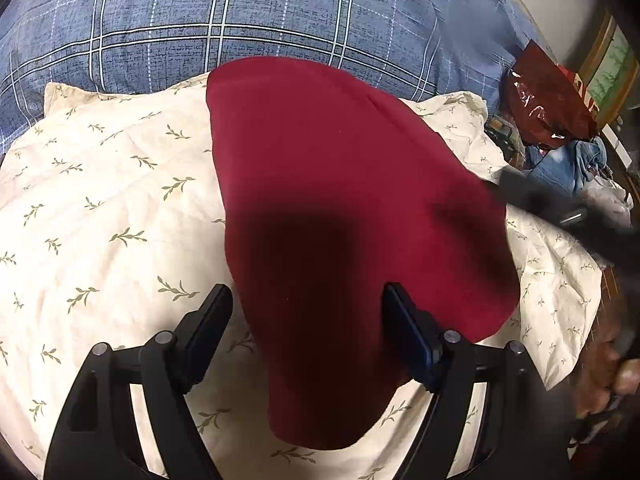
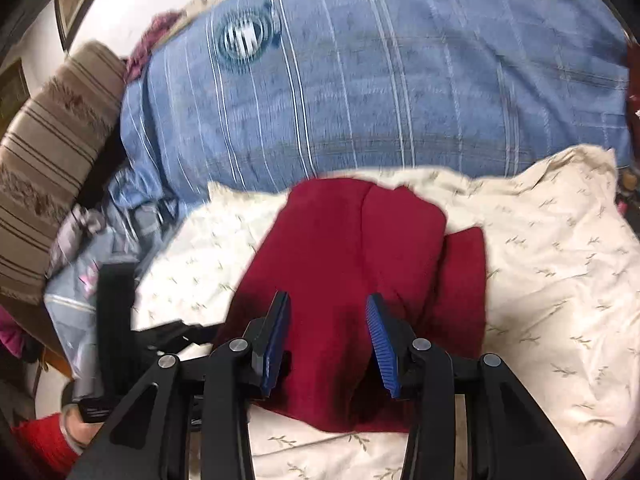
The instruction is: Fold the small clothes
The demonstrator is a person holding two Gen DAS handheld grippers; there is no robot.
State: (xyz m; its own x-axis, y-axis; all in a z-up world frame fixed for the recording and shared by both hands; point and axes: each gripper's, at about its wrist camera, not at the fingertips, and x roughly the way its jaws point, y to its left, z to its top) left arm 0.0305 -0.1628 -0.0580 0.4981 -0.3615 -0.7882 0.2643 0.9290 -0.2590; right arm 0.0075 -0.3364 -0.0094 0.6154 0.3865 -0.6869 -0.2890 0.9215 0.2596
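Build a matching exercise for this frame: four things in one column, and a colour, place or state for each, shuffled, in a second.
Things:
1. red garment
2. cream pillow
3. blue checked bedding
4. left tool

Descriptions:
A. printed with small green sprigs
B. open, its fingers either side of the garment's near end
C. lies on the pillow, partly folded
D. crossed by pale lines, behind the pillow

Pairs: 1-C, 2-A, 3-D, 4-B
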